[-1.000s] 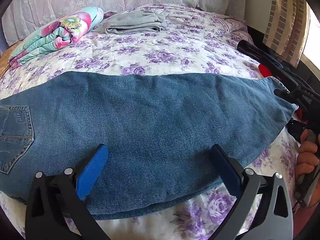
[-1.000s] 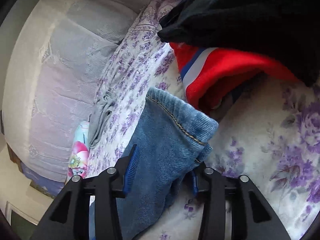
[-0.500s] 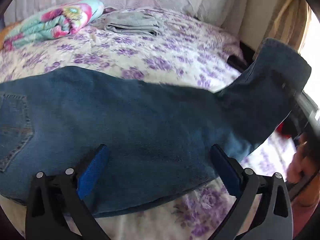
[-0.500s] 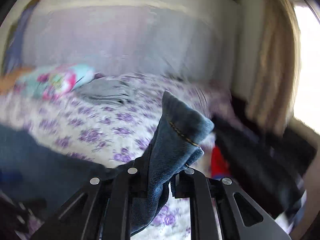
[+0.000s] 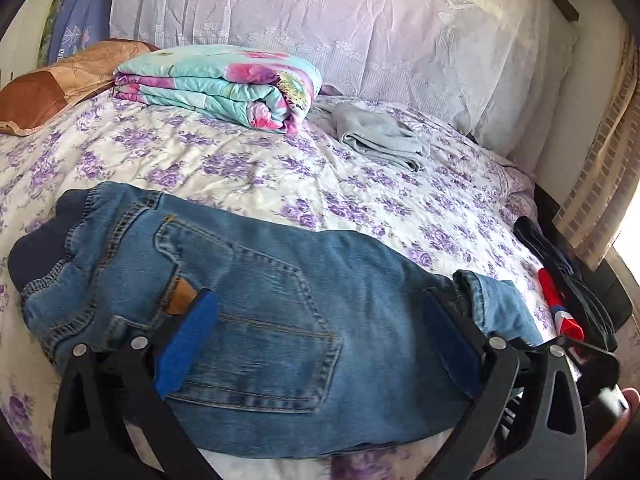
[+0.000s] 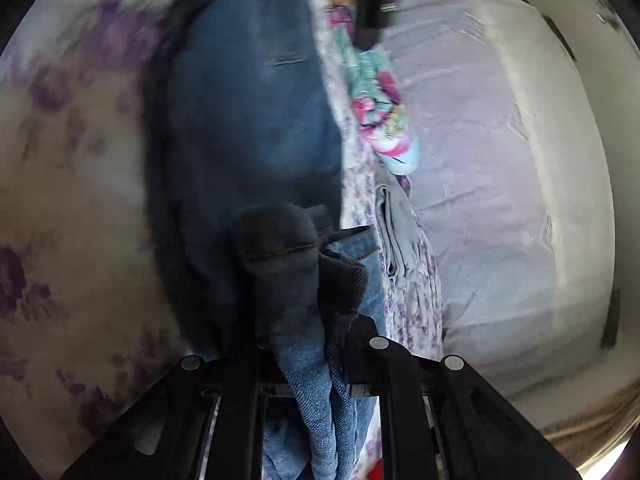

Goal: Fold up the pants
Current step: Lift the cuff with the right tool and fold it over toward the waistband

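Jeans [image 6: 248, 120] motion-blurred, bedspread [image 6: 72, 160] smeared, hand [image 5: 624, 420] cut off

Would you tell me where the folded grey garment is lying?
In the left wrist view the grey garment lies on the bed's far side, right of the floral quilt, before the lace pillows.

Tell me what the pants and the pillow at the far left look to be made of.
Pants: blue denim, matte, shown by the twill weave, orange topstitching, tan patch and faded patches. Pillow: likely satin or similar smooth fabric, brown and tan, with a soft sheen; cannot tell for sure.
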The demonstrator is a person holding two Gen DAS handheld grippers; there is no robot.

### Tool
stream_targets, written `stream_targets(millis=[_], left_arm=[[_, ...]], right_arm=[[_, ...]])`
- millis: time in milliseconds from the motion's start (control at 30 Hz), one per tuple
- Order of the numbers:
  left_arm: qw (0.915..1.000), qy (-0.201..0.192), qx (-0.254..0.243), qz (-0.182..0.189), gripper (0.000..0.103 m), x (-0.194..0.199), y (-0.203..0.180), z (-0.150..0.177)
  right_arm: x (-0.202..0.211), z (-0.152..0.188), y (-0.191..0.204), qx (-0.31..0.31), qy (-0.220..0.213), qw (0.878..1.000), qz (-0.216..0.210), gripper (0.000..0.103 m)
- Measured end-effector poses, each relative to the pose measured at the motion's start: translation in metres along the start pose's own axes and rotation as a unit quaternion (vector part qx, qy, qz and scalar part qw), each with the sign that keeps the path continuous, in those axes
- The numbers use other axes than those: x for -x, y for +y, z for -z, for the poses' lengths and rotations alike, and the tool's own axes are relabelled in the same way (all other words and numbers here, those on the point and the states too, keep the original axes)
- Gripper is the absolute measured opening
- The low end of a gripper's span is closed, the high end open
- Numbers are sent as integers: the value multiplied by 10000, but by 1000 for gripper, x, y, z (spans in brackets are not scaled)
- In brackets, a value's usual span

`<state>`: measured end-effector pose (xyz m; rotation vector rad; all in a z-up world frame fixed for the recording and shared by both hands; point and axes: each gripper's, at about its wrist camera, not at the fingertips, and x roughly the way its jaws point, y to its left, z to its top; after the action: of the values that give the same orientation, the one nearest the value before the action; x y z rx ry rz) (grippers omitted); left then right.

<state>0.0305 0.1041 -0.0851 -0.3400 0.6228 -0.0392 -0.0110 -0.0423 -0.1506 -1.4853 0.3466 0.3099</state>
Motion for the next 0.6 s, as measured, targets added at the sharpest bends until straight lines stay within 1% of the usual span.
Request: stream_targets(millis=[33,167,200,233,267,300,333,367,400,433,467,533,567,600], left_arm=[[10000,-6,-28,29,99,0,0,1],[9997,-26,-221,-31,99,1,0,4],[9996,-22,-265,-63,99,-1,-3,4],[9996,-27,-280,-58,99,3,1,6],[9996,-28,-282,-44,99,3,2,6],[9996,-26,-271,-18,99,4,2,7],[9997,-27,-261,-6,99,4,3,7],[9996,-31,-268,-22,99,3,2,8],[9996,-28,-287,-45,99,3,2,8],[9994,-22,-324,-92,99,2,1,8],[9993,-19,-353,-125,99,2,0,8],[9992,-17,-367,-136,99,2,0,9],[9993,-13,-354,-128,99,2,0,9],[9993,-12,-352,-124,99,3,0,10]], right_arm=[[-1,-1,1,32,47,10000,-44,17],[-3,-4,-1,34,107,9999,-6,20],[-4,-5,-5,-22,121,9999,-1,27],[-7,-7,-8,-64,114,9999,37,39],[-1,-7,-14,-141,6,9999,90,46],[2,-7,-18,-193,-113,9997,62,58],[6,-7,-21,-224,-207,9995,5,59],[9,-8,-24,-259,-258,9993,-82,57],[8,-8,-26,-282,-258,9990,-213,43],[7,-8,-28,-305,-239,9987,-345,12],[4,-8,-30,-377,-185,9985,-337,14],[3,-10,-36,-562,-226,9981,150,13],[4,-12,-41,-702,-247,9960,496,13],[5,-12,-44,-849,-266,9935,715,13]])
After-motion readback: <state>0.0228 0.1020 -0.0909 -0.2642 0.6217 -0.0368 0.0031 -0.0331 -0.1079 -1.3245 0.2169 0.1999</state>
